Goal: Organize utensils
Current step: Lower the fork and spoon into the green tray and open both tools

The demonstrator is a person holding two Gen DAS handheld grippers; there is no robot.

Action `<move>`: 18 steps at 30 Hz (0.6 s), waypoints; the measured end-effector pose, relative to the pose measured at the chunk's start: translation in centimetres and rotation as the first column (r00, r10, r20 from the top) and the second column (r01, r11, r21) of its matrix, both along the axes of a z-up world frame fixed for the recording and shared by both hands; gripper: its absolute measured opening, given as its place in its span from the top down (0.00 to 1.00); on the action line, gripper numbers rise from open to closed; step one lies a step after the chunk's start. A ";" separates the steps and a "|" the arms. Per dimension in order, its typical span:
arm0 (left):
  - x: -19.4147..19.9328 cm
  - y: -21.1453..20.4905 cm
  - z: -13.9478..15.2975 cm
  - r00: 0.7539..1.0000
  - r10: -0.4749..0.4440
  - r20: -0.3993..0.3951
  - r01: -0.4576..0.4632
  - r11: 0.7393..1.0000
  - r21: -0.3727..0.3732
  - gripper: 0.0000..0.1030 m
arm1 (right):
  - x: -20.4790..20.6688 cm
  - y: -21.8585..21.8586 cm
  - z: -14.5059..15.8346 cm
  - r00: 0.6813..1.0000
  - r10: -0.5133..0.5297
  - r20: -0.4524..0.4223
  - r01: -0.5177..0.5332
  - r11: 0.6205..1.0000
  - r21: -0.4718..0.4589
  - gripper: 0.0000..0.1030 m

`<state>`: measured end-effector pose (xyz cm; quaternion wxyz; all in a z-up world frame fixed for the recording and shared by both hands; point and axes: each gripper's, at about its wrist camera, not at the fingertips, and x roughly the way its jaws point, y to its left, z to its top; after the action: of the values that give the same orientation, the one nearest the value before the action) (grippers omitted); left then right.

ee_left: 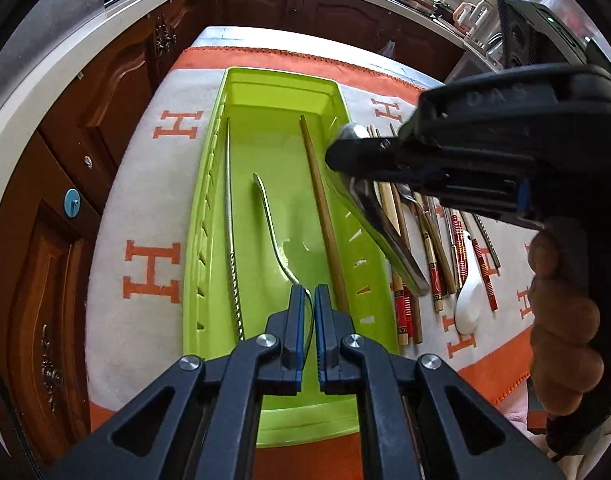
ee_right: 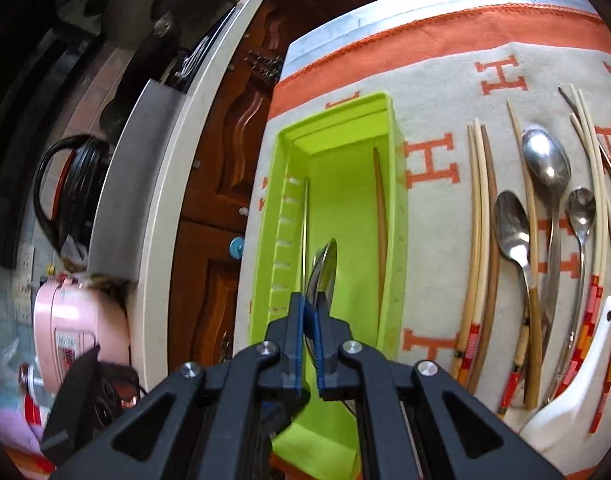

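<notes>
My left tool (ee_left: 309, 300) pinches a metal spoon (ee_left: 271, 232) inside the green tray (ee_left: 265, 80) at frame centre; my right tool (ee_right: 310, 312) grips another spoon (ee_right: 324, 268) above the tray's open middle lane.

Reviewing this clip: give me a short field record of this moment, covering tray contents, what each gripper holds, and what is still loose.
tray: green tray on the blanket
in tray: metal chopstick, wooden chopstick
left gripper: shut on metal utensil, over the tray
right gripper: shut on metal spoon, above the tray
loose: chopsticks, spoons, white ceramic spoon
</notes>
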<state>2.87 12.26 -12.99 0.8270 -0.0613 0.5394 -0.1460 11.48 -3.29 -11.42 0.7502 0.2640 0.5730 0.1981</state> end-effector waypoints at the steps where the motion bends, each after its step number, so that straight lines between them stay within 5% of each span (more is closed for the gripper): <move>1: 0.0 -0.1 -0.1 1.000 -0.004 0.001 0.004 1.000 -0.005 0.97 | 0.5 0.1 -0.1 1.000 -0.012 0.001 0.012 1.000 -0.014 0.96; 10: 0.4 -0.9 0.0 1.000 -0.018 0.019 0.018 0.999 -0.029 0.96 | 4.7 -0.3 -0.7 0.993 -0.112 0.039 0.115 0.990 -0.082 0.92; 15: 0.2 -0.7 0.6 0.999 -0.001 0.039 0.002 1.000 -0.017 0.69 | 5.1 -0.4 -0.8 0.995 -0.091 0.041 0.094 0.991 -0.091 0.92; 18: 0.4 -0.6 0.9 0.999 0.010 0.038 -0.010 1.000 -0.015 0.69 | 4.9 -0.4 -0.8 0.996 -0.086 0.034 0.089 0.993 -0.082 0.92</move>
<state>3.25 11.71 -12.12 0.8373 -0.0671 0.5223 -0.1469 16.36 -3.74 -12.20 0.7771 0.2543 0.5572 0.1451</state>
